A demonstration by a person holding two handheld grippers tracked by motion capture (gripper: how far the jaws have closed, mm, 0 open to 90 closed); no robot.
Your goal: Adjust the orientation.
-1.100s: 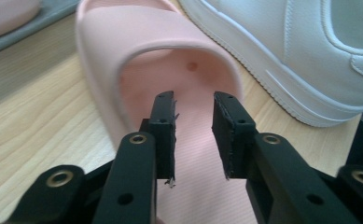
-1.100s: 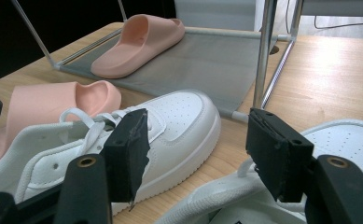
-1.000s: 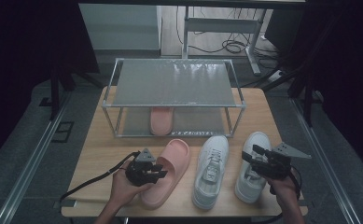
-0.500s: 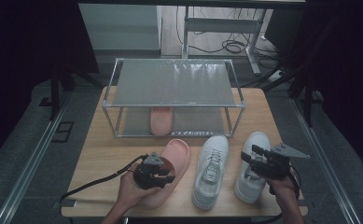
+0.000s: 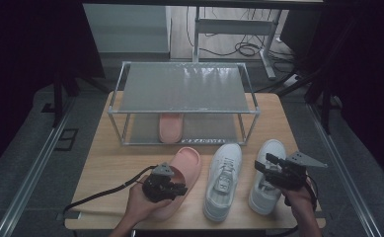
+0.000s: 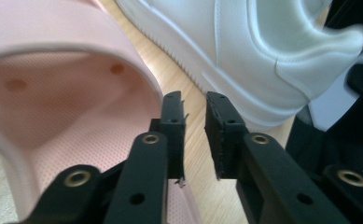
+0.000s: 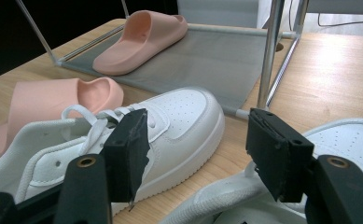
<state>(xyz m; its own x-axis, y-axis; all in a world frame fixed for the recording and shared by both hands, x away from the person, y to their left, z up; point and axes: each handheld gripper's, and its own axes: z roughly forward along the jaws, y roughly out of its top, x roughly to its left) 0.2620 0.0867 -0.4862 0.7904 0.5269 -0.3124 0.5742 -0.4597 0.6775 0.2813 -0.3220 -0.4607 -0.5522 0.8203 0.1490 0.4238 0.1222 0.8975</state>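
Note:
A pink slipper (image 5: pixel 187 165) lies on the wooden table, toe toward the rack. My left gripper (image 5: pixel 177 190) is over its near end. In the left gripper view its jaws (image 6: pixel 195 100) have just been closing to a narrow gap. Bare wood shows between the tips, and the slipper's (image 6: pixel 67 93) side edge runs under the left jaw. A white sneaker (image 5: pixel 223 180) lies right of the slipper. My right gripper (image 5: pixel 267 164) hovers open over a second white sneaker (image 5: pixel 273 150), with nothing between its jaws (image 7: pixel 198 126).
A metal-framed rack (image 5: pixel 184 89) with mesh shelves stands at the back of the table. A second pink slipper (image 5: pixel 171 127) rests on its lower shelf. The rack's leg (image 7: pixel 270 56) stands just beyond the sneakers. A cable trails left from my left gripper.
My left gripper has shifted slightly along the slipper's near end and turned a little. The right gripper has stayed where it was.

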